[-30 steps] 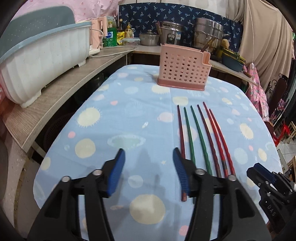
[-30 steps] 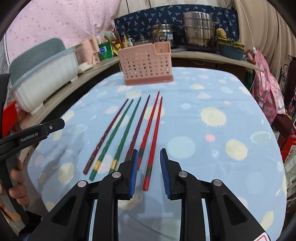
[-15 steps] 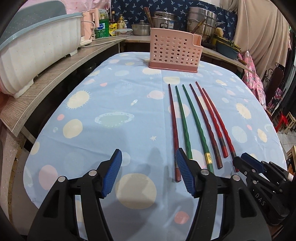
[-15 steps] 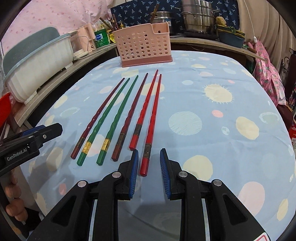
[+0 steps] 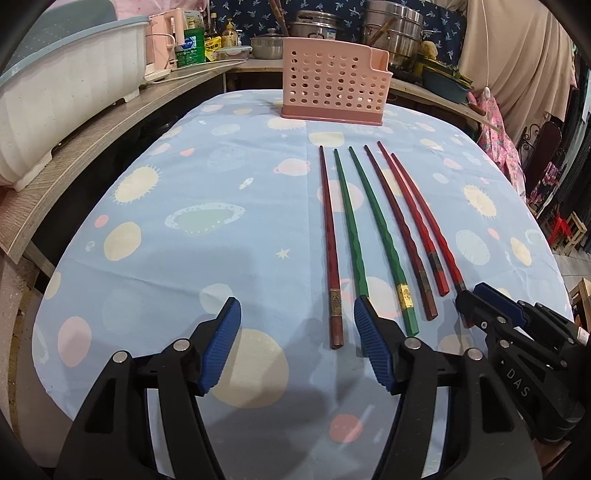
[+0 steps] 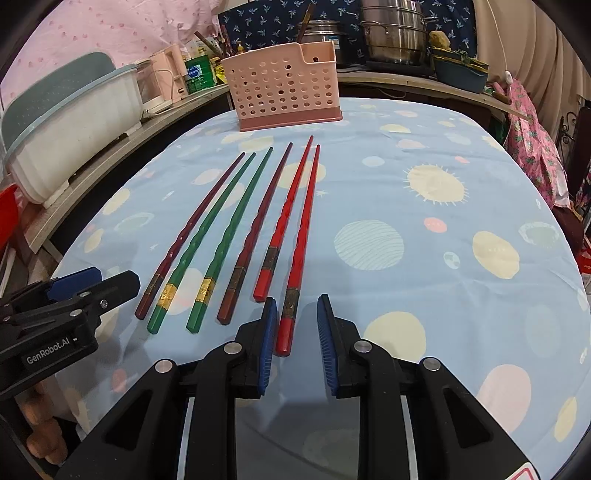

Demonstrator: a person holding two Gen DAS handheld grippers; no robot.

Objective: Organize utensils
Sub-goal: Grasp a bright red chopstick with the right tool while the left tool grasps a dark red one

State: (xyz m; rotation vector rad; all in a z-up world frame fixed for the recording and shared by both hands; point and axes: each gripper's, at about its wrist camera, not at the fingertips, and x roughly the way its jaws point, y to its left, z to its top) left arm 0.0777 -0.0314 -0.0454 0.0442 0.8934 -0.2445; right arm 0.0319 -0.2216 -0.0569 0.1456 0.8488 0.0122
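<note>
Six chopsticks lie side by side on the blue spotted tablecloth (image 6: 424, 266), thin tips toward the pink holder (image 6: 284, 88) at the far edge: dark red chopstick (image 5: 330, 240), two green chopsticks (image 6: 218, 236), a brown chopstick (image 6: 258, 229), two red chopsticks (image 6: 291, 221). White tub (image 5: 62, 96) on the wooden shelf to the left; steel pots (image 6: 395, 29) behind the holder. Nothing lies between chopsticks and holder. Left gripper (image 5: 297, 339) spread wide, empty, butt of the dark red chopstick between its fingers. Right gripper (image 6: 295, 332) parted narrowly around the butt of the outermost red chopstick, not touching. Holder's contents: cannot tell.
</note>
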